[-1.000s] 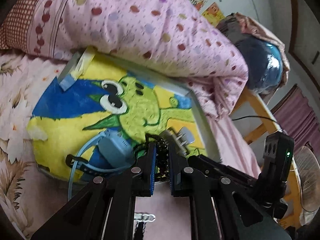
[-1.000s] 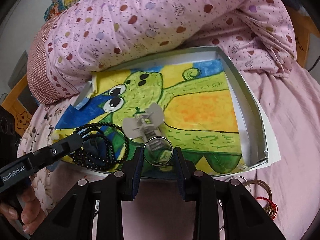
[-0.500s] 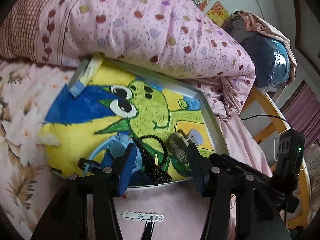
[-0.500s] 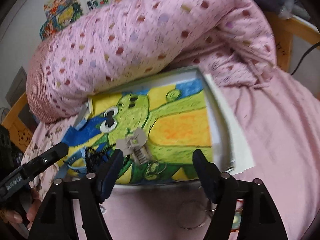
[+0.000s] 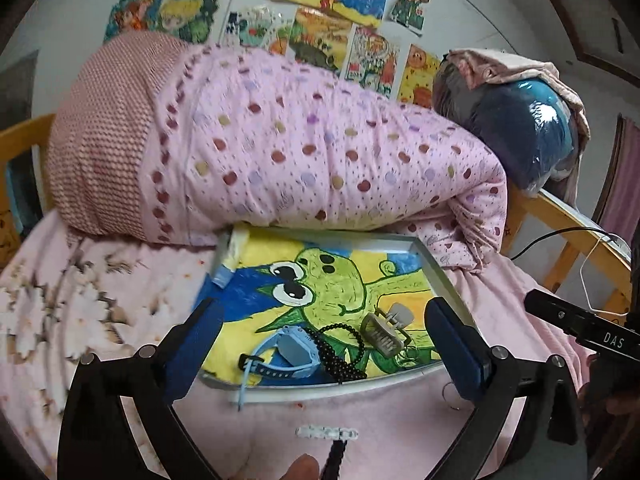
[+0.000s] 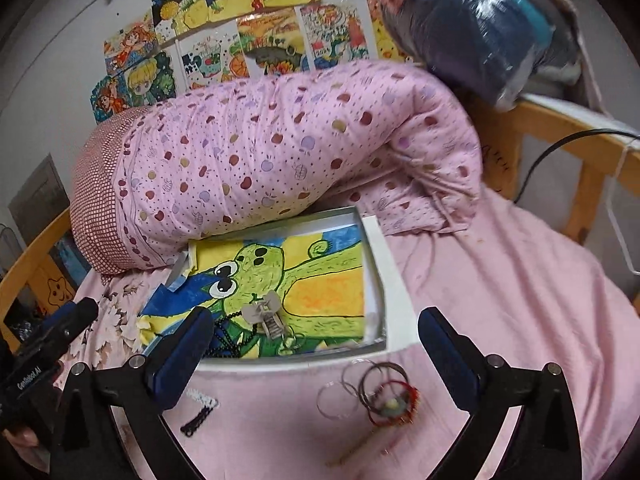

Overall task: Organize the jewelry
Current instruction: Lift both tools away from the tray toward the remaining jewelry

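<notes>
On the pink bed, near its front edge, a shallow white-rimmed tray point(image 5: 430, 276) lined with a green frog drawing holds the pieces already gathered: a pale blue watch point(image 5: 288, 350), a string of black beads point(image 5: 340, 354) beside it, a grey claw hair clip point(image 5: 386, 330) touching the beads, and a thin wire ring point(image 6: 289, 340) just by the clip. The left gripper point(image 5: 324, 344) hangs spread wide and empty in front of the tray, and the right gripper point(image 6: 316, 344) is likewise released, holding nothing. Loose on the sheet in front of the tray lie a tangle of thin bangles point(image 6: 376, 386) with a red-threaded one among them, a white beaded hair clip point(image 5: 326, 433) and a dark braided strip point(image 6: 197, 420). These remaining pieces look light; the bangles should be stiff but slippery hoops that will likely slide on one another, so pinching across a single rim seems safer than scooping the heap, while the beaded clip looks rigid enough to take across its narrow middle. The soft sheet may give way under a downward press. The bangle pile is blurred, so their number and the pale object among them cannot be made out; the watch strap is partly hidden by the gripper in the right wrist view.
</notes>
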`<state>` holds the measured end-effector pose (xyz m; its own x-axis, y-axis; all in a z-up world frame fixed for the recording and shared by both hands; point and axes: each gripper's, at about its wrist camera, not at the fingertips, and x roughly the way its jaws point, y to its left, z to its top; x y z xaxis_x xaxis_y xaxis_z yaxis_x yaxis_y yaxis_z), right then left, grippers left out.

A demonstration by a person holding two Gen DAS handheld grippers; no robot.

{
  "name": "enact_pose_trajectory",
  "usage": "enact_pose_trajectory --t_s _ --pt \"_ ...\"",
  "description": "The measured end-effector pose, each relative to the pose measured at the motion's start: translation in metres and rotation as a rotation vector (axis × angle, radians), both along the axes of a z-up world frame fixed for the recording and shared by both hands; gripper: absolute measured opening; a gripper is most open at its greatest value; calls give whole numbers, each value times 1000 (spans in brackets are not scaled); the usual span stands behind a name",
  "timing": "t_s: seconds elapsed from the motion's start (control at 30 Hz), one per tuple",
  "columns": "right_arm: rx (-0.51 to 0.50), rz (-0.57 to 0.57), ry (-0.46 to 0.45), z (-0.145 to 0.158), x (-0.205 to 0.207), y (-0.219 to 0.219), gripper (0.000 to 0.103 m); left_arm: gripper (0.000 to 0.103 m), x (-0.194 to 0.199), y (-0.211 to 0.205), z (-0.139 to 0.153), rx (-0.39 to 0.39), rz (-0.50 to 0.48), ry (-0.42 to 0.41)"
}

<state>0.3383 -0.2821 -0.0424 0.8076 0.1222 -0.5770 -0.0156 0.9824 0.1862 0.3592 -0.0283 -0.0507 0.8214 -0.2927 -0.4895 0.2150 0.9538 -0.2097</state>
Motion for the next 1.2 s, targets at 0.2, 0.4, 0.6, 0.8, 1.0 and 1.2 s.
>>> enact_pose_trajectory --t_s 0.2,0.4,0.6,0.8,1.0,1.2 --pt "-94 38 -69 22 -52 14 103 101 -41 6 15 7 33 -27" --pt "-145 58 -127 36 -99 24 103 101 -89 -4 27 111 9 -62" --pt "-98 60 -127 40 -134 21 103 101 -136 0 33 131 5 -70" --pt "-88 55 -112 43 -165 21 103 101 -174 2 41 148 19 -77" --pt "-65 46 -41 36 -188 19 103 101 -202 6 37 155 30 -41" --pt "-70 33 39 24 -205 21 103 101 -224 6 35 173 31 -20"
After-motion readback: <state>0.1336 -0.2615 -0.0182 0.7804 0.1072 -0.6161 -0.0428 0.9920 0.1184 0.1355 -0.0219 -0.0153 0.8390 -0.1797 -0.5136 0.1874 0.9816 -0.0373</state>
